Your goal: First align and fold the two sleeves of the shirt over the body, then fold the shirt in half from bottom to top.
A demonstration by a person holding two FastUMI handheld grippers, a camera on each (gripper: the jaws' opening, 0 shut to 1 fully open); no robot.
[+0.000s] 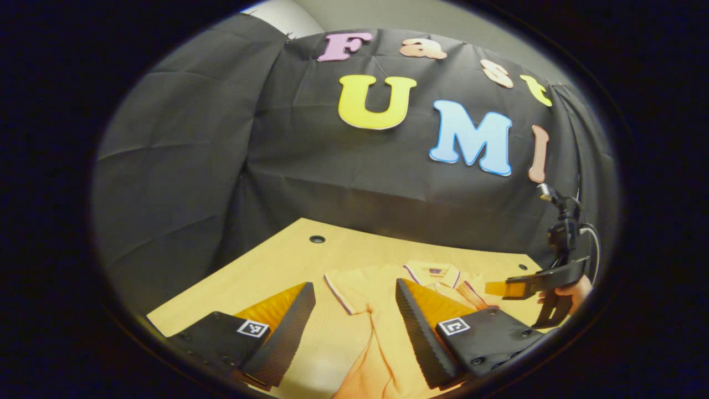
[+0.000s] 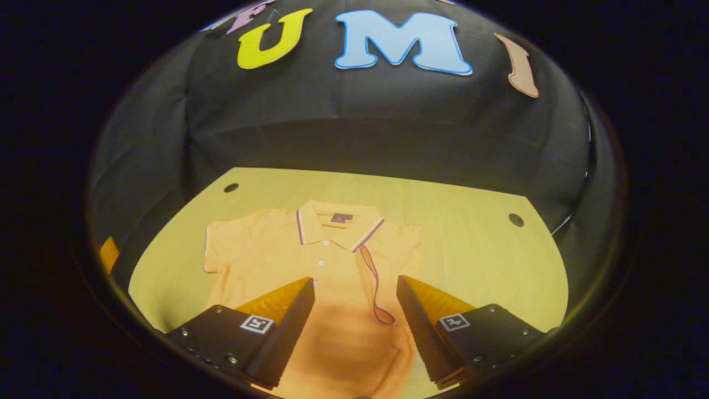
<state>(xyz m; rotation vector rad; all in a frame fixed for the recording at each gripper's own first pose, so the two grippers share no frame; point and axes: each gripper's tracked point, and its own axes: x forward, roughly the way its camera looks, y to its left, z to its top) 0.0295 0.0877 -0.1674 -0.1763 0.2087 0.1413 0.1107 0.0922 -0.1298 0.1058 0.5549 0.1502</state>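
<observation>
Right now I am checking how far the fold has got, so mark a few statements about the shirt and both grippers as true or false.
1. The orange polo shirt lies on the wooden table with its collar toward the booth's wall. True.
2. The right gripper is shut on the shirt's hem. False: its jaws stand open above the shirt's body, holding nothing.
3. One sleeve is already folded over the body, its striped cuff edge lying across the chest. True.
4. The other sleeve is folded over too. False: it lies spread out flat to the side.
5. The left gripper is open. True.
6. The shirt is folded in half, bottom to top. False: that fold is not yet done.
</observation>
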